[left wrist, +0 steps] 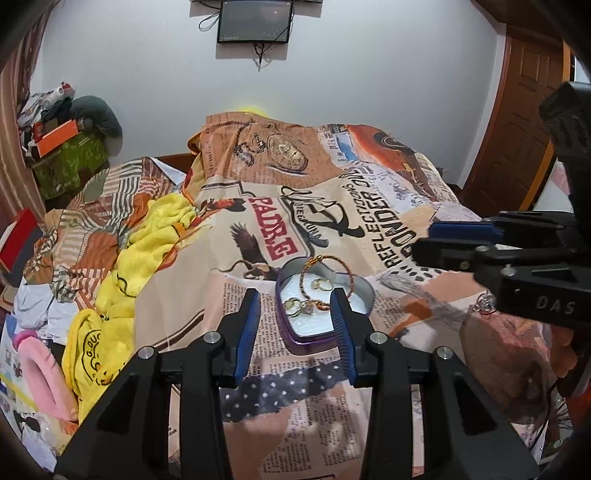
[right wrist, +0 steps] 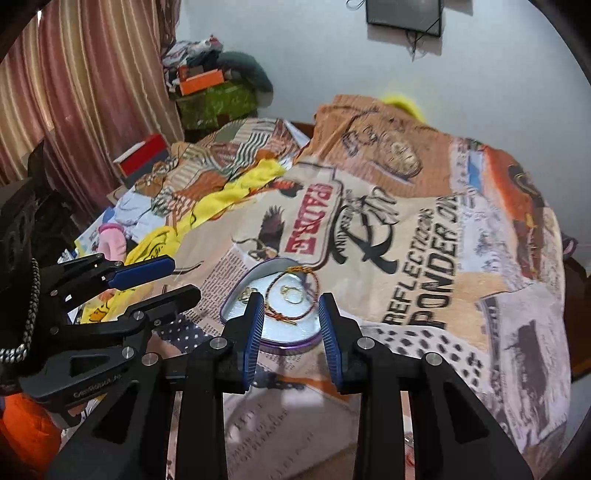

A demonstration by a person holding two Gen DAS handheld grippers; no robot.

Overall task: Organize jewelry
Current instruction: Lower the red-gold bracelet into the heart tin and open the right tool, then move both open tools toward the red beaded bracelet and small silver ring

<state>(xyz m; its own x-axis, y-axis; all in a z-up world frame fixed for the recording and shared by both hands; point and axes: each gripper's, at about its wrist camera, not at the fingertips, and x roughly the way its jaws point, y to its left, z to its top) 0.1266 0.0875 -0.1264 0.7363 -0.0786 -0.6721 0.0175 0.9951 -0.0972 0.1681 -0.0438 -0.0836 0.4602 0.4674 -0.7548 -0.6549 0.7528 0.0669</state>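
Both tools, left tool (left wrist: 295, 314) and right tool (right wrist: 291, 317), hover apart and empty over the heart-shaped tin (left wrist: 317, 332), bracelet (right wrist: 295, 295) and rings (left wrist: 293, 306) tucked inside.

- Tin (left wrist: 295, 338): near rim partly behind the left gripper's (left wrist: 297, 295) fingers; in the right wrist view its front edge sits behind the right gripper (right wrist: 290, 301).
- Rings (left wrist: 295, 306) in the tin: too small to count or tell their make.
- Small trinket (left wrist: 487, 303) on the blanket: half hidden by the right gripper's body, kind unclear.
- Wall screen (right wrist: 404, 14): cut by top edge.
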